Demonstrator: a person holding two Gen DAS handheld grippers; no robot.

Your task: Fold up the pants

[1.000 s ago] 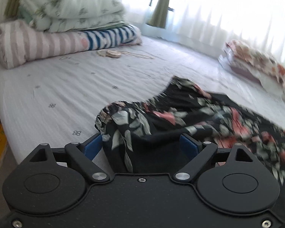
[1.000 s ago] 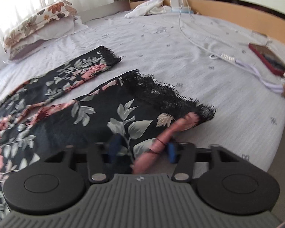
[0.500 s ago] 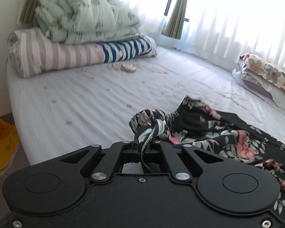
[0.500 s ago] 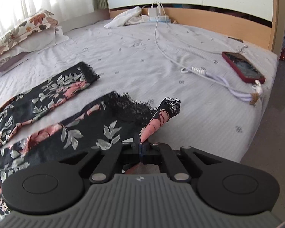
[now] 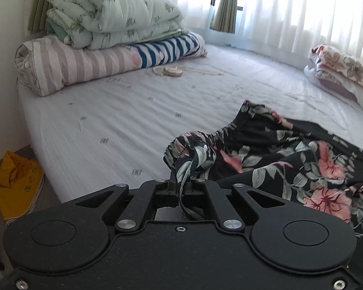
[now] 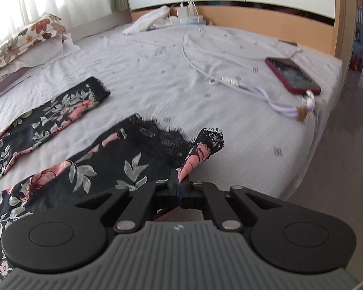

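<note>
Left gripper (image 5: 180,188) clamped on the floral pants (image 5: 290,159) waistband; right gripper (image 6: 180,189) clamped on a lace hem corner (pants spread on bed (image 6: 157,77), 9 o'clock).

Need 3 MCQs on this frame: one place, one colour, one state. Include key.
1. Where does the red-cased phone lie?
A. on the floor
B. on the white bed sheet near the wooden headboard
C. on the floral pillow

2. What colour is the lace trim on the black floral pants?
A. black
B. white
C. yellow

3. What is the right gripper doing?
A. open above the bed
B. shut on nothing
C. shut on a pant-leg hem

Key: 1 B, the phone rests on the sheet by its white cable; 2 A, the hem lace is black; 3 C, the fingers pinch the lace-tipped hem corner.
</note>
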